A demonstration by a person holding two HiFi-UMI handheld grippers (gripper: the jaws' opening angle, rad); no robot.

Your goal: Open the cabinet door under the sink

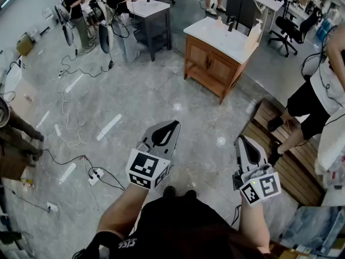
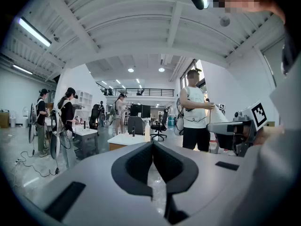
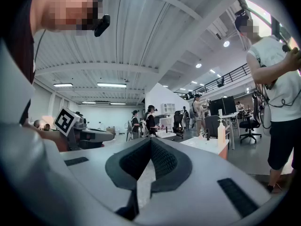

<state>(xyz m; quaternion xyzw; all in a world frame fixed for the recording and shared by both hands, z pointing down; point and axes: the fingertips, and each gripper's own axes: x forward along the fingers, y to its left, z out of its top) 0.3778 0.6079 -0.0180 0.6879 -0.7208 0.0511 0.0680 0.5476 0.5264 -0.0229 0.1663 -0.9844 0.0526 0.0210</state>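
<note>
Cabinet door (image 1: 221, 68): closed, on the wooden sink vanity (image 1: 200, 74) across the tiled floor (image 1: 140, 99), well apart from both grippers. Left gripper (image 1: 173, 125) and right gripper (image 1: 241, 141) have jaws pressed together, holding nothing. A person (image 1: 318, 96) stands on a slatted platform (image 1: 291, 163) to the right. Cables (image 1: 70, 99) lie to the left.

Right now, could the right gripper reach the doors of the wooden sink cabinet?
Probably not from here: the right gripper, jaws shut, is well short of the cabinet doors, with a stretch of floor between them. Nothing blocks the path.
</note>
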